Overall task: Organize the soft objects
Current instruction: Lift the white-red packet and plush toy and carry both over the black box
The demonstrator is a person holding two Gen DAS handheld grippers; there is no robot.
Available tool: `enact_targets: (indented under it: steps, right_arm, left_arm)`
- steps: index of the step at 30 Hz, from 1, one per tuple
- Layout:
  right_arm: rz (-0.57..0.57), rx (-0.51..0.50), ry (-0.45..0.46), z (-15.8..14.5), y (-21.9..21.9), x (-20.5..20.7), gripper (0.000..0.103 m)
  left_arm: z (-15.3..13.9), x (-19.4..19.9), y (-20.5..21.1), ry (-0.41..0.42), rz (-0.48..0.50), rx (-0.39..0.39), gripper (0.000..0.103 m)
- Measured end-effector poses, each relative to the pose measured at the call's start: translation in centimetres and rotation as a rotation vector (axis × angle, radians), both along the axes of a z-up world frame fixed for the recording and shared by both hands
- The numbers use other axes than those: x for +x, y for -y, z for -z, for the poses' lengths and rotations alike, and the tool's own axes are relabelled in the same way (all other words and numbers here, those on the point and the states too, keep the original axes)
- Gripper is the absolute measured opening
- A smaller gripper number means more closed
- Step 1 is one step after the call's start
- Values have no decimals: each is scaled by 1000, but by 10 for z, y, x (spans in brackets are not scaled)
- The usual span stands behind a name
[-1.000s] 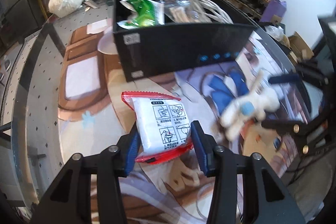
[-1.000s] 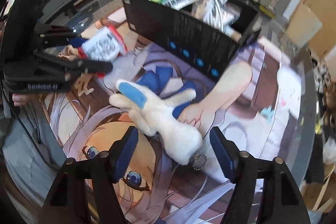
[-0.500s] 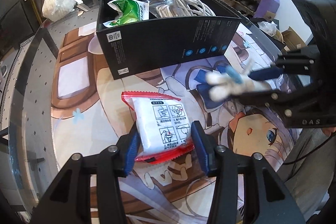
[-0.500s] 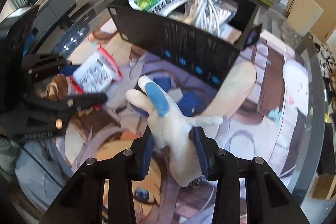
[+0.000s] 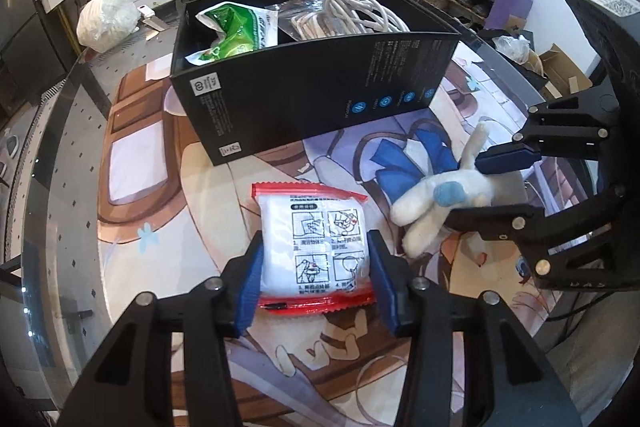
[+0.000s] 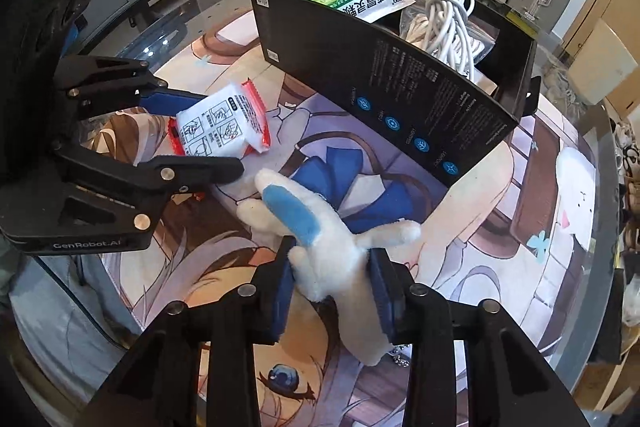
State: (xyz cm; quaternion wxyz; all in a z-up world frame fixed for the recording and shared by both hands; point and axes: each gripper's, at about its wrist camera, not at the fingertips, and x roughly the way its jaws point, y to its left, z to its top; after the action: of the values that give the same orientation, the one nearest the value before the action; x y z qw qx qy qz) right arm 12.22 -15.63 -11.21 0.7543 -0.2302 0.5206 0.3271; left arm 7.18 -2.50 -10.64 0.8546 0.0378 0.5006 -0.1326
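A red-edged white packet [image 5: 314,247], printed with small instruction pictures, is being gripped by the left gripper [image 5: 316,275]; both blue pads are pressed against its long sides. The packet is being kept in front of the black box [image 5: 320,95], above the illustrated mat [image 5: 168,227] that is covering the glass table [image 5: 52,147]; whether its far end is being rested on the mat cannot be told for certain from these views.

Inside the box, at its left end, a green-and-white pouch [image 5: 232,31] is being stored, with a clear bag [image 5: 304,21] beside it and a coiled white cable [image 5: 352,5] lying across the right part.

To the right, a white plush toy [image 6: 332,251] with a blue patch is being clamped at its middle by the right gripper [image 6: 332,287]. Its jaws have just been closing on the toy, and the fabric is being squeezed between the pads. The toy is being held just off the mat, close to the box's front wall, with its limbs sticking out past the fingertips and its lower end hanging below them.
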Motion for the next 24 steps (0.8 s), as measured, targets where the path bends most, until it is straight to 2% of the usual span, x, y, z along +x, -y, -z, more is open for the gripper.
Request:
enact_targets:
  steps: [6,10,13,17,20,24]
  right_arm:
    - [25,18,12,-2,1,0,33]
    - [43,79,38,-18,8,-3,33]
    - [49,153,88,-35,12,-8,33]
    - [61,261,172,-60,19,-14,33]
    - [82,344,263,-79,24,-20,33]
    - [102,461,360,-99,30,-31,33]
  left_arm:
    - [-3,-2,1,9,4,-13,45]
    - [-17,-7,-1,82,1,-18,45]
    - [-34,-13,-5,175,-6,-40,45]
    - [-61,-26,-9,352,-31,-27,46]
    - [-77,-36,-16,461,-48,-53,46]
    - [-92,-45,-24,563,-65,-86,46]
